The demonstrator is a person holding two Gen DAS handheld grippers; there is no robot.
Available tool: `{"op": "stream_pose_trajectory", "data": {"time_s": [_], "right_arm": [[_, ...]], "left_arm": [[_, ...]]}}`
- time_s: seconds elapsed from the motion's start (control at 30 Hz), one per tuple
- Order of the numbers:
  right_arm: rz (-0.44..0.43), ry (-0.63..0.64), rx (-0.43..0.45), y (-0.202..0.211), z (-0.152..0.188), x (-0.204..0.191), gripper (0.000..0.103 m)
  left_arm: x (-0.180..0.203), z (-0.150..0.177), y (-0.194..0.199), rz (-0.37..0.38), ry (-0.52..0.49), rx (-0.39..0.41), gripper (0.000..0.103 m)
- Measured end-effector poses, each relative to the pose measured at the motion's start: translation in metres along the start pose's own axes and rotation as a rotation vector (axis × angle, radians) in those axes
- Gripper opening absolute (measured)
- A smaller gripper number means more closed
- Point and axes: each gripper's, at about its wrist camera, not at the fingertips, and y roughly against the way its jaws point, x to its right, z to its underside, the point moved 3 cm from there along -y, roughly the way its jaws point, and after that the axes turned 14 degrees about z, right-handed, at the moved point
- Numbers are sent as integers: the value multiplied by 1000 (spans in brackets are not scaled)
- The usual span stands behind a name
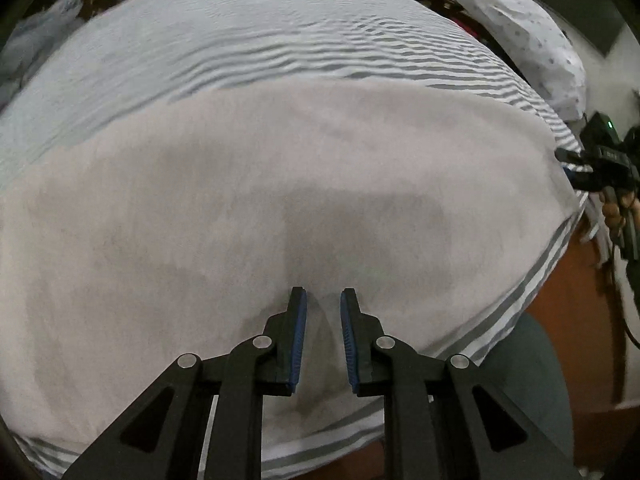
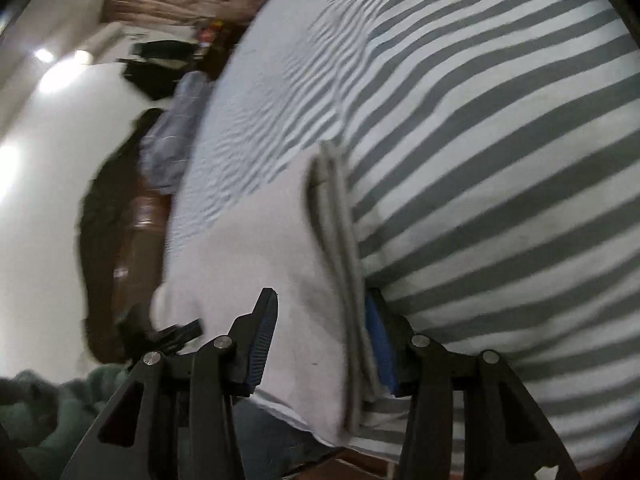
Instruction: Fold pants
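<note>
The pale pinkish-grey pants point(image 1: 280, 180) lie folded flat on a grey-and-white striped bed sheet point(image 1: 280, 32). My left gripper point(image 1: 323, 308) points down at their near part. Its jaws stand slightly apart and no fabric shows between the pads. At the pants' right end my right gripper point(image 1: 568, 168) is held by a hand. In the right wrist view the pants point(image 2: 260, 260) show a layered folded edge point(image 2: 340, 260). My right gripper point(image 2: 320, 320) straddles that edge with its jaws wide. One blue pad point(image 2: 380, 344) is tucked beside the layers, the other stands off the cloth.
A white dotted garment point(image 1: 532, 40) and other clothes lie beyond the sheet. The brown bed frame point(image 1: 580, 320) and a grey-green cloth point(image 1: 536, 380) are at the near right. A blue checked garment point(image 2: 176, 132), a green cloth point(image 2: 60, 400) and a white wall point(image 2: 40, 200) sit to the left.
</note>
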Motion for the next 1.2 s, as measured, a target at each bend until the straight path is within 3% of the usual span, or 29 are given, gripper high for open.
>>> {"op": "stream_pose_trajectory", "data": {"time_s": [0.17,0.23,0.33,0.53,0.7,0.77,0.87,0.97,1.2], "right_arm": [[-34,33,9,-13,-4,-4,37],[-22,35,8,-13,-3,-4,25],[-30,56,13,-15,-8,-24,19],[111,28,33,-1,-1,-31,17],[167,55,99,30,3,-87,16],[190,75,105,39,3,-112,16],[216,116,100,48,3,-159,16],[250,167,81,36,3,-228,16],[307,289,6,-33,25,-329,16]], "left_arm": [[33,-22,-10,-4,-96,20,19],[44,-29,-20,-7,-123,20,19],[51,-33,-31,-27,-157,32,19],[57,-28,-41,-91,-249,63,19],[57,-26,-38,-74,-263,81,20],[52,-26,-32,-37,-230,74,20],[30,-27,-13,45,-105,85,20],[9,-22,10,34,-61,130,20],[-72,-3,78,6,85,209,28]]}}
